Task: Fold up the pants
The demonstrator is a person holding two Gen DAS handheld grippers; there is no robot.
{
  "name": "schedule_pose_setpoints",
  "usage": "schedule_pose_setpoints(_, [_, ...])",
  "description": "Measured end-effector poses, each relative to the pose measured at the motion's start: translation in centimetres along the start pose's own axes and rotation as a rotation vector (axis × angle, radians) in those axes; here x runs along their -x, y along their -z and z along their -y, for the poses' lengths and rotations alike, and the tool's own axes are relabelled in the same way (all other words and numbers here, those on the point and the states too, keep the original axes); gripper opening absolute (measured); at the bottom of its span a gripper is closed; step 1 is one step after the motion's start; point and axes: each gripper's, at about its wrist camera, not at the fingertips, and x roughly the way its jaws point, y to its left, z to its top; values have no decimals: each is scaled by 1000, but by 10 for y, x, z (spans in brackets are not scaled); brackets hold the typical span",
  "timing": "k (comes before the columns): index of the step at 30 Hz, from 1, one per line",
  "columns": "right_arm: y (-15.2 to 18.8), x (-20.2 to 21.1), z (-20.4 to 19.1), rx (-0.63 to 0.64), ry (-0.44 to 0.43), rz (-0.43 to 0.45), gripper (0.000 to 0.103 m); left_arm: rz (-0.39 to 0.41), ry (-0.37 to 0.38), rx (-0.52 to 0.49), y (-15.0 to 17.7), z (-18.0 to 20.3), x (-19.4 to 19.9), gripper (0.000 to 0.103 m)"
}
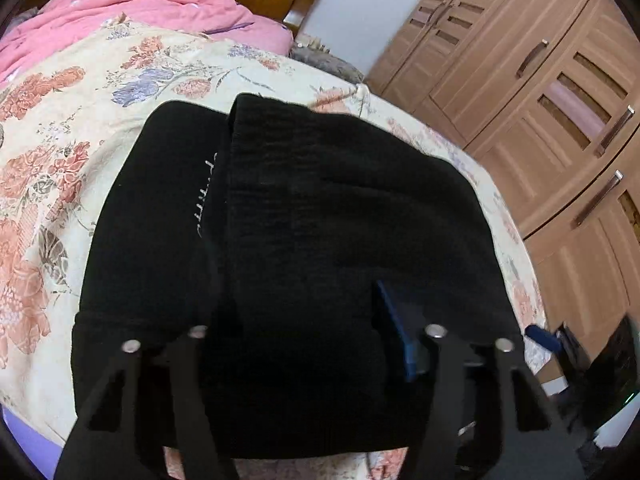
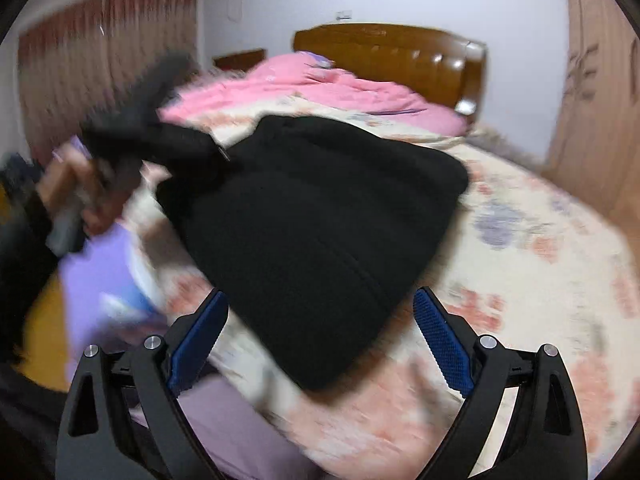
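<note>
Black pants (image 1: 304,200) lie folded into a thick pad on the floral bedspread (image 1: 60,168), a line of white lettering showing at one fold. My left gripper (image 1: 300,296) reaches over their near edge. Black fabric fills the gap between its jaws up to the blue pad (image 1: 394,332), and the other finger is lost against the dark cloth. In the right wrist view the pants (image 2: 320,208) are blurred, and a hand (image 2: 68,188) holds the left gripper (image 2: 200,148) at their far-left edge. My right gripper (image 2: 320,296) stands open just above the pants' near corner, its pads clear of the cloth.
A pink quilt (image 1: 132,8) is bunched against the wooden headboard (image 2: 384,56). A wooden wardrobe (image 1: 540,92) runs along the bed's right side. Purple sheet (image 2: 100,276) hangs at the bed's near-left edge, with a reddish curtain (image 2: 108,48) behind. Boxes (image 1: 556,372) sit on the floor.
</note>
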Motion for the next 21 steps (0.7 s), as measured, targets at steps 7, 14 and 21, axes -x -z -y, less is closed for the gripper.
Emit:
schedule_pose_setpoints(7, [23,-9,0,3,36,-32,91,140,17,3,-9,20,40,30])
schedule_pose_setpoints(14, [13,-29,-15,95,262,-4,91,198,51,-21,-31,49,59,29])
schedule_pose_setpoints(21, [0,-12,-34,198,467,94,91,286,113,-39,-48,53,98,28])
